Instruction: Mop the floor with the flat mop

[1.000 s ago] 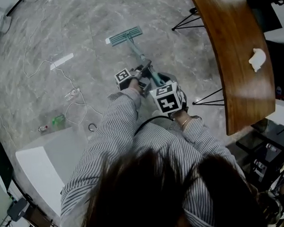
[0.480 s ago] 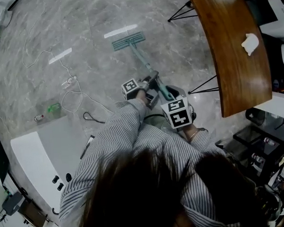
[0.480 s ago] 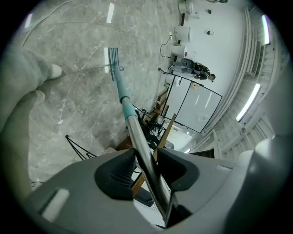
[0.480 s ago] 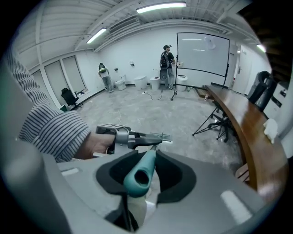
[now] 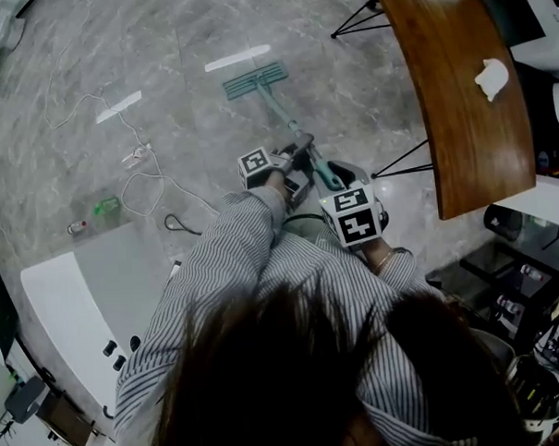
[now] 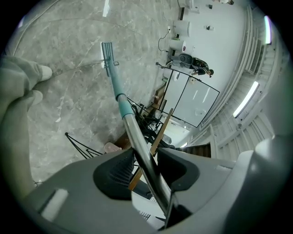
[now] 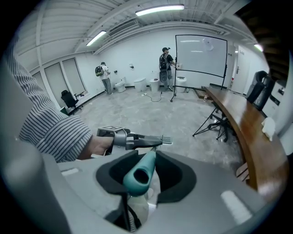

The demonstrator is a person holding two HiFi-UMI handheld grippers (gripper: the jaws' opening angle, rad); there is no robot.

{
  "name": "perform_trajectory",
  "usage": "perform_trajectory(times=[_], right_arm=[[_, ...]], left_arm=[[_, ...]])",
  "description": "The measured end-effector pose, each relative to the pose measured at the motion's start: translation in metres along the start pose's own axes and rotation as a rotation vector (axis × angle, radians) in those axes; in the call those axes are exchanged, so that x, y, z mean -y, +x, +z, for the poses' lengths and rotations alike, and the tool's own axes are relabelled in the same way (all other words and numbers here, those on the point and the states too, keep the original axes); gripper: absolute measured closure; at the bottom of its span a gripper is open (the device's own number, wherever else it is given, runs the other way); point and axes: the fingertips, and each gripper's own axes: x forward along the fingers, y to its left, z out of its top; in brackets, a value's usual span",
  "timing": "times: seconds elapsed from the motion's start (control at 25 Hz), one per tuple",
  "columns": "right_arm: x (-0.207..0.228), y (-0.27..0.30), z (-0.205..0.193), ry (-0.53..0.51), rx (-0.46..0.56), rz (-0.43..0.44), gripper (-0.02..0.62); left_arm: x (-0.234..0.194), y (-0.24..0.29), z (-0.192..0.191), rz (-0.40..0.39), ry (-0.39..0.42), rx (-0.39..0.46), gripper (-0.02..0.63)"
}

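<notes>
**Floor** (image 5: 161, 47): grey marble spreading ahead of both my tongs. As I judge it, a mopping stroke is in hand and much of the surface is left to cover.

**Bench** (image 5: 450, 99): curved wood, off to the right of my right tongs (image 5: 335, 180) and apart from the mop.

**Flat mop** (image 5: 255, 81): the head lies flat on the floor well ahead of my left tongs (image 5: 298, 157), and the pole runs back through both pairs.

**Left tongs:** clamped on the metal part of the pole, the lower hold.

**Right tongs:** clamped on the teal grip end, just behind the left pair.

**Next move**, in my judgement: drive the head along the floor with both holds firm. The stroke should be steered away from the cabled power strip (image 5: 136, 161) lying to the left of my left tongs.
</notes>
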Motion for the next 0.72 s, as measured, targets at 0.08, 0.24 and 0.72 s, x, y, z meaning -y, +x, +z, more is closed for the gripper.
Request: perform_trajectory(times=[0.08,0.24,0.72], right_arm=[[0.002,-0.001,-0.002,0.009,0.005,0.001,0.474],[0.007,-0.002,-0.005,0.018,0.003,0.005,0.474],[0.019,0.000,0.014,0.028,0.036,0.003,0.476]], left_arm=[[-0.001,0.001,-0.003,0.008,-0.002,0.000,0.454],[0.001,0.005,-0.006,-0.009,0.007,0.008,0.454],[0.020,0.018,-0.002,-0.056,0.005,0.003,0.431]])
